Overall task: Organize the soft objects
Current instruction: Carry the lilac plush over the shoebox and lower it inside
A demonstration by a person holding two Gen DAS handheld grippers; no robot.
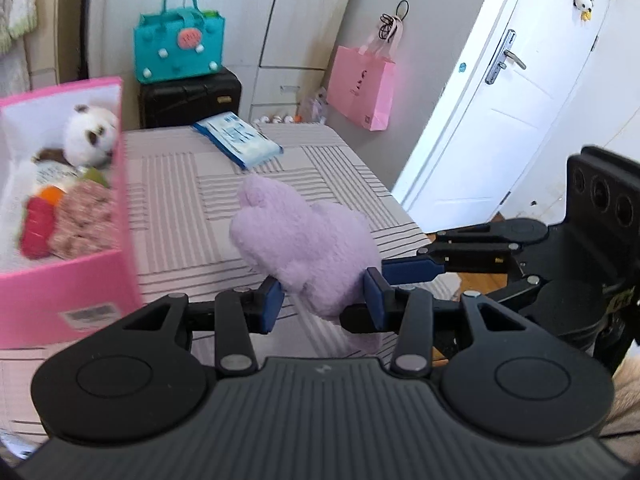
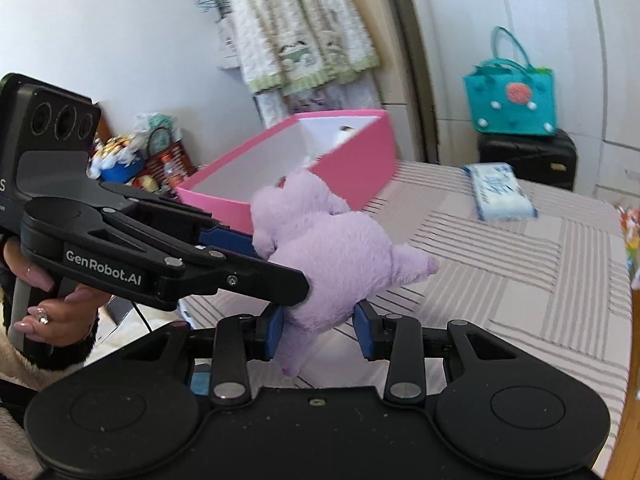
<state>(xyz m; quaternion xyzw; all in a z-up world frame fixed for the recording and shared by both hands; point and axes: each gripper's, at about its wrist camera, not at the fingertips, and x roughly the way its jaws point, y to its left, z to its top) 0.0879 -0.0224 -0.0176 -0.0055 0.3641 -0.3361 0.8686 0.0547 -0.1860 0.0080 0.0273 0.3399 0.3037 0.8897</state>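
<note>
A lilac plush toy (image 1: pixel 304 236) hangs above the striped table (image 1: pixel 180 200), held by both grippers at once. My left gripper (image 1: pixel 322 300) is shut on its lower part, blue pads pressing both sides. My right gripper (image 2: pixel 320 334) is also shut on the plush (image 2: pixel 340 256), and it reaches in from the right in the left wrist view (image 1: pixel 404 270). The left gripper shows in the right wrist view (image 2: pixel 260 264) clamping the toy's left side. A pink box (image 1: pixel 64 280) at the left holds a panda plush (image 1: pixel 90 132) and other soft items.
A blue-white tissue pack (image 1: pixel 238 140) lies at the table's far end. A teal bag (image 1: pixel 178 46) sits on a black case (image 1: pixel 188 98). A pink paper bag (image 1: pixel 362 86) hangs by a white door (image 1: pixel 492 120). Clothes (image 2: pixel 296 24) hang behind the box.
</note>
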